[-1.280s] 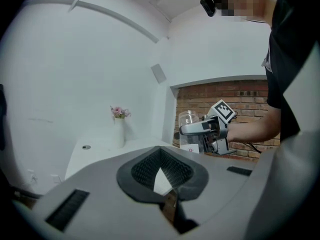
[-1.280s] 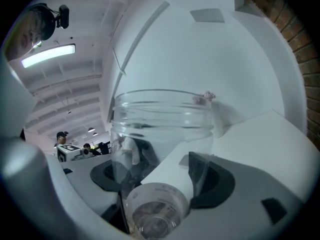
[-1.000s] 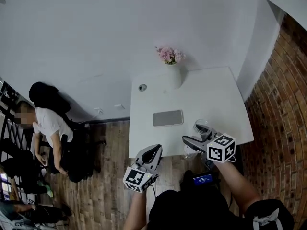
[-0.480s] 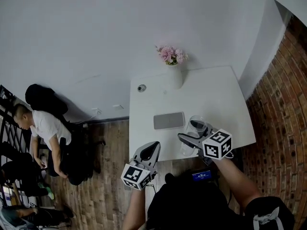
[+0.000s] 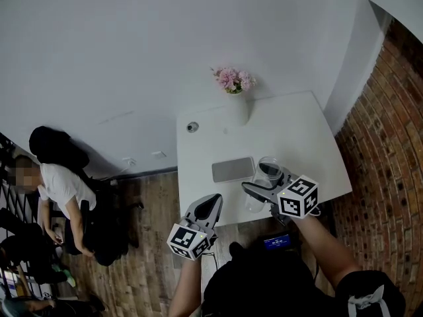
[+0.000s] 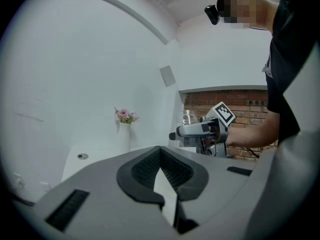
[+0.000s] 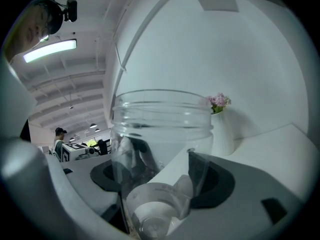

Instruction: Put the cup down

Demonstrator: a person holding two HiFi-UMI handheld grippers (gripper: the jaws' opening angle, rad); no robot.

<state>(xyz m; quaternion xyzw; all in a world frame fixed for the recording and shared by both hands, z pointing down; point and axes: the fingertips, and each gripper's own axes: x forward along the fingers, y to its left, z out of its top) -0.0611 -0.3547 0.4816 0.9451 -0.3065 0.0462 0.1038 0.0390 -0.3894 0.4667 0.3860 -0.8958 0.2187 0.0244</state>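
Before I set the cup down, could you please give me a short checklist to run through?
1. Cup clamped in the right tongs: ok.
2. Cup upright: ok.
3. Bare table beside the grey pad: ok.
4. Cup's base inside the table's near edge: cannot tell.
5. Left tongs shut, empty, away from the cup: ok.
6. Vase well away from the cup: ok.
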